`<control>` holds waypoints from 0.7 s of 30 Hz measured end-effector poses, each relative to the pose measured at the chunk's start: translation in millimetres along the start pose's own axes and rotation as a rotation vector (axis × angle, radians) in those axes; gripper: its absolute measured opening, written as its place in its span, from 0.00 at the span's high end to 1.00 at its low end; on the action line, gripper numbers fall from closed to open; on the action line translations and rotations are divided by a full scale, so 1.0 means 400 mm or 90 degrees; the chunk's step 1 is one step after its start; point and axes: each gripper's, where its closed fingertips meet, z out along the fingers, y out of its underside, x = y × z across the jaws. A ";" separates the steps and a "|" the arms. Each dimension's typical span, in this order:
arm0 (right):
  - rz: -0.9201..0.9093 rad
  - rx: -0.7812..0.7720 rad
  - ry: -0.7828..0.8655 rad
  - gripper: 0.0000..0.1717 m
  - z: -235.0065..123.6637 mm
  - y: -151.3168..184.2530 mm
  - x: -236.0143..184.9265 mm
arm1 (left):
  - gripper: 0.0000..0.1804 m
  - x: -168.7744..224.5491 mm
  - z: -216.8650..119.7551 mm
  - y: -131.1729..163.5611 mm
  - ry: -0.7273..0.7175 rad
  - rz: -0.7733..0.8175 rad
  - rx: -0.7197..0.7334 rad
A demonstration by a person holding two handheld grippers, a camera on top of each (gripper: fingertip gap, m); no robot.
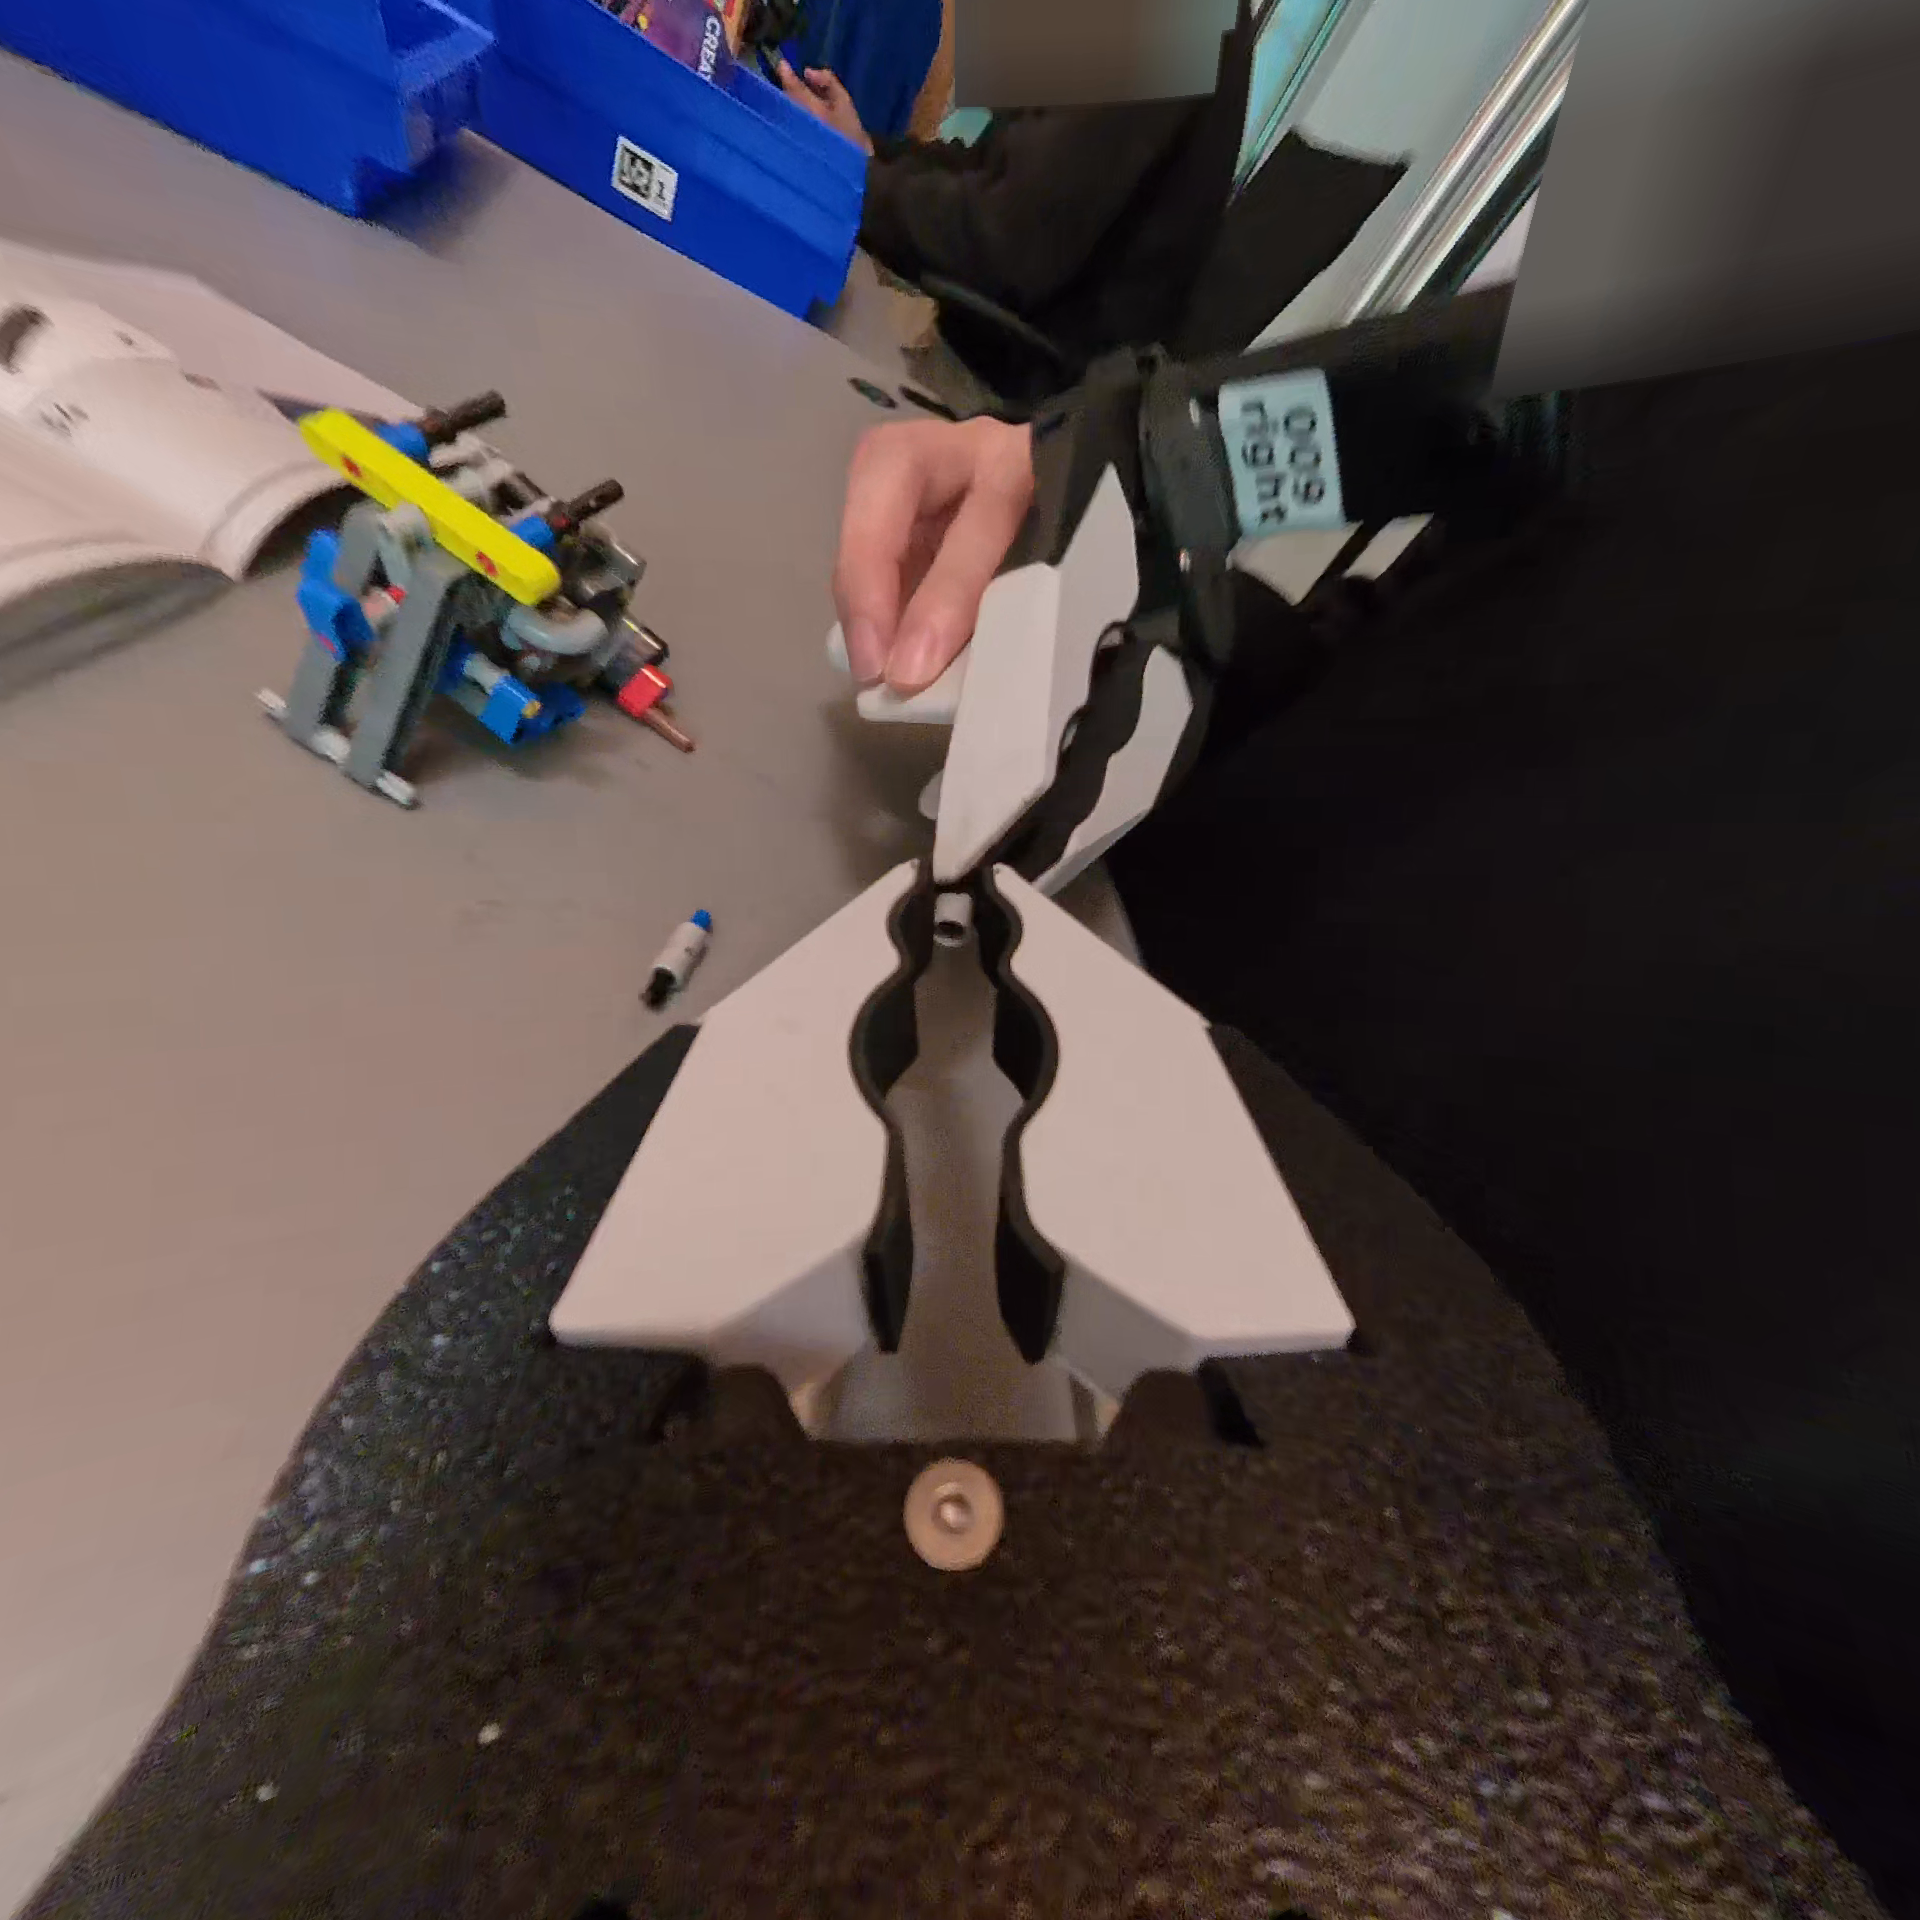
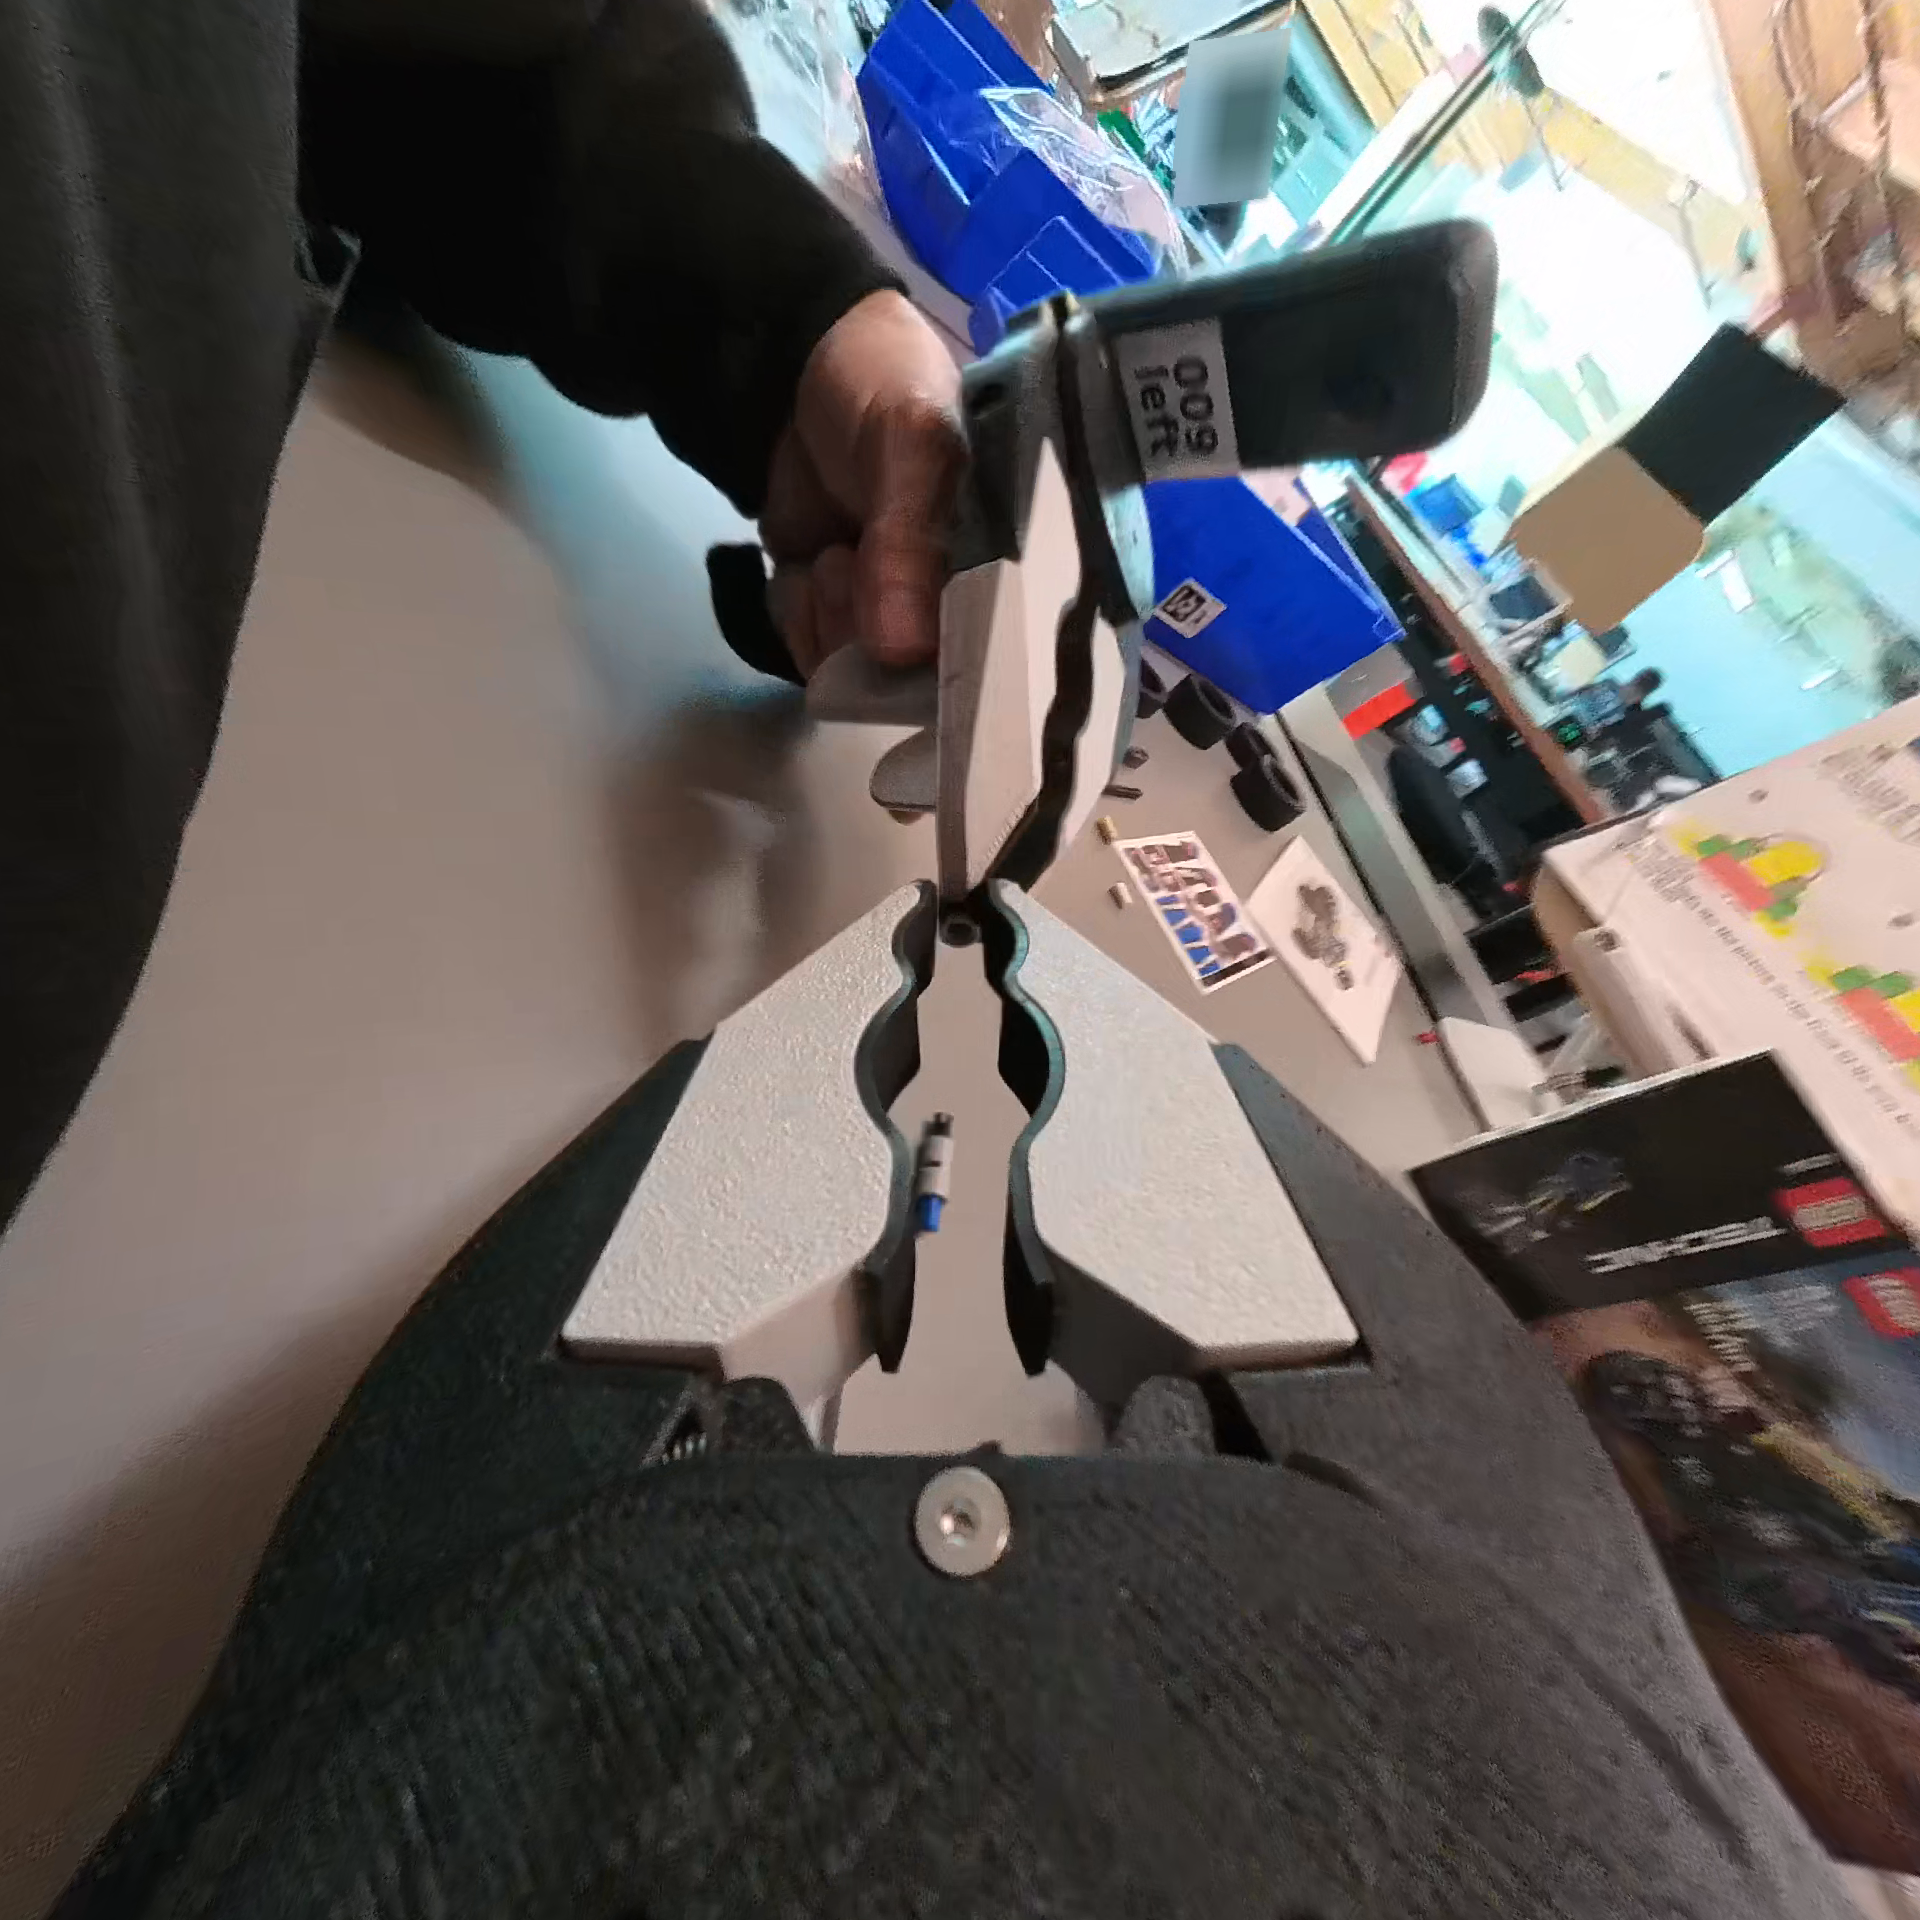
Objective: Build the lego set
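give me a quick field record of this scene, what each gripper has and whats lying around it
left gripper: shut on a small light grey tube piece
right gripper: shut on a small dark tube piece
grippers: tips meet nose to nose above the grey table
loose pin: blue-tipped, on the table
brick model: yellow beam on top, beside an open booklet
blue bins: far edge

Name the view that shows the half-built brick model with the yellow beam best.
The left wrist view: the brick model stands in full sight on the grey table, left of the grippers, beside an open booklet. The right wrist view does not show it at all; only loose black wheels and printed sheets lie there.
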 end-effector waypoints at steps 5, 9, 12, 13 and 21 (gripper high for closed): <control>0.135 -0.003 -0.014 0.95 -0.010 0.016 0.017 | 0.98 -0.032 -0.002 -0.006 -0.124 0.188 -0.029; 0.250 -0.018 -0.016 0.93 -0.020 0.044 0.033 | 0.98 -0.043 -0.018 -0.029 -0.166 0.245 -0.010; 0.365 0.018 -0.033 0.93 -0.021 0.033 0.042 | 0.98 -0.029 -0.016 -0.037 -0.171 0.325 -0.004; 0.387 0.037 -0.040 0.93 -0.022 0.021 0.045 | 0.98 -0.024 -0.014 -0.038 -0.170 0.339 -0.005; 0.327 0.036 -0.053 0.95 -0.017 0.009 0.028 | 0.98 -0.011 -0.011 -0.040 -0.156 0.354 0.008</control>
